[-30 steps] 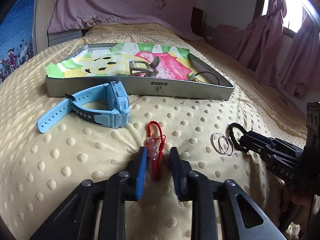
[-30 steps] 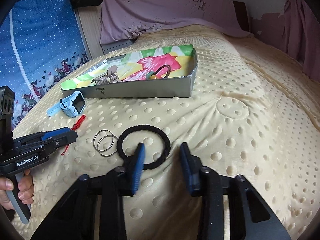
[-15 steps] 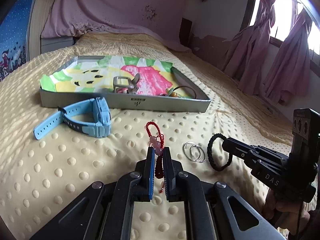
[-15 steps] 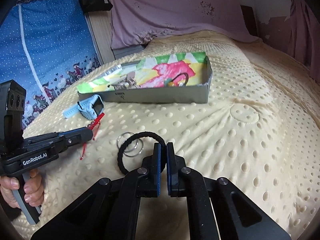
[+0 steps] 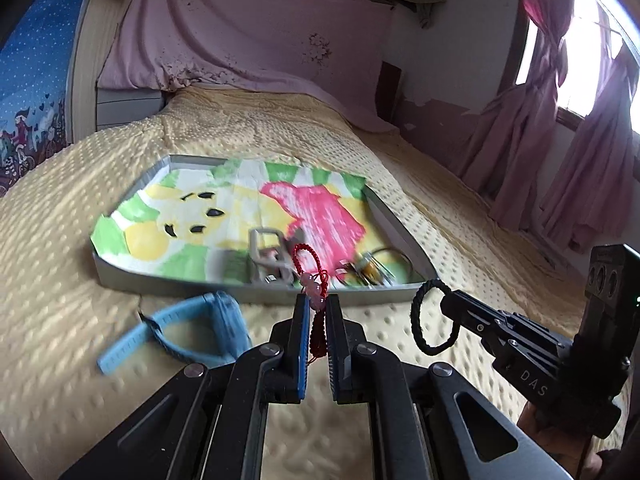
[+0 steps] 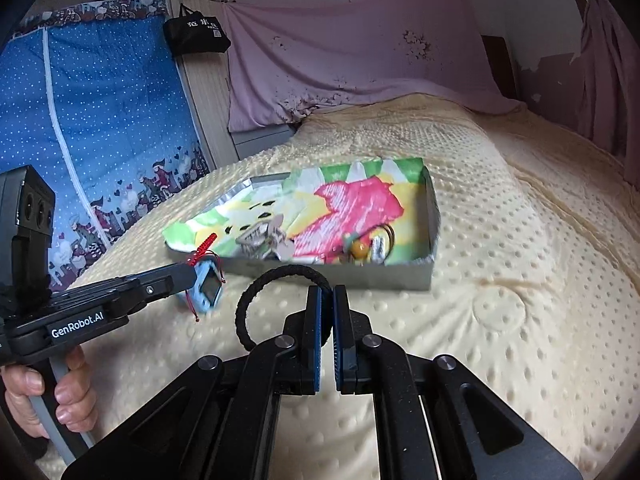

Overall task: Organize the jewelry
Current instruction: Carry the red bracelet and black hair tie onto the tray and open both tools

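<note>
- A yellow dotted bedspread [image 5: 400,168] lies under and ahead of both grippers.
- A shallow grey tray [image 6: 434,216] lined with a bright cartoon sheet [image 5: 240,200] sits on it, just beyond both sets of fingertips; small metal pieces and a ring lie blurred along its near edge.
- The left gripper [image 5: 317,312] is clamped on a red cord bracelet [image 5: 316,276], its loop and pink beads standing up past the tips, the cord hanging clear of the bedspread (seen from the right wrist view).
- The right gripper [image 6: 327,300] is pinched on a black braided ring [image 6: 256,300], which curves out to the left of its fingers.
- A light blue watch [image 5: 200,328] lies on the bedspread, below and left of the left gripper.
- A hand [image 6: 44,396] grips the left gripper's handle.
</note>
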`<action>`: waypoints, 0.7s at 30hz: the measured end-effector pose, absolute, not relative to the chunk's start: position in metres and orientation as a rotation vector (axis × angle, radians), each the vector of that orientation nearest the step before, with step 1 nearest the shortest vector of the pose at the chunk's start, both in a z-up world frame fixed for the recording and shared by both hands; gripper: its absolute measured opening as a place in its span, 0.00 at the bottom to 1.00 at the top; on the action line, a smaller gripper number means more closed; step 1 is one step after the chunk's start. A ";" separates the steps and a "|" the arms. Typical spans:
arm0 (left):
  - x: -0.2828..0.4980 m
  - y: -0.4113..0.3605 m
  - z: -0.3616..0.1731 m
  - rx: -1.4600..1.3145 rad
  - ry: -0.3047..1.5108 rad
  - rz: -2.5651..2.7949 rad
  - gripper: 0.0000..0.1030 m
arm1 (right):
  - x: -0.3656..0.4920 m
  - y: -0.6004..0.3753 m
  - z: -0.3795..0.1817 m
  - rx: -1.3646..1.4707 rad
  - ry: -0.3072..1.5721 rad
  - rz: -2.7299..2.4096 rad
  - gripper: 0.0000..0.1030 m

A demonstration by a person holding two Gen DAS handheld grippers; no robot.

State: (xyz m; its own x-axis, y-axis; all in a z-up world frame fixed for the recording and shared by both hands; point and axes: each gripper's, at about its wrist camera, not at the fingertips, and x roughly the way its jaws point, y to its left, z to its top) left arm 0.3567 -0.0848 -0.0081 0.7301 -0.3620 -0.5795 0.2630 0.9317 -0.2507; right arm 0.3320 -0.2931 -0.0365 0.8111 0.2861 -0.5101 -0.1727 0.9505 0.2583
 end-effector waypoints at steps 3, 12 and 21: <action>0.381 -0.075 -0.005 -0.160 0.671 -0.319 0.08 | 0.359 -0.285 -0.033 0.204 0.580 0.231 0.05; 0.448 -0.054 -0.026 -0.158 0.775 -0.245 0.08 | 0.433 -0.262 -0.040 0.177 0.663 0.192 0.05; 0.464 -0.043 -0.049 -0.155 0.840 -0.239 0.08 | 0.457 -0.238 -0.063 0.107 0.743 0.188 0.05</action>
State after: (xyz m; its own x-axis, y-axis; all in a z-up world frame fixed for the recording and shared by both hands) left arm 0.4635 -0.0431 -0.0488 0.6427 -0.2696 -0.7171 0.1474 0.9621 -0.2296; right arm 0.4565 -0.2383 -0.0634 0.7210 0.2072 -0.6612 -0.1316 0.9778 0.1629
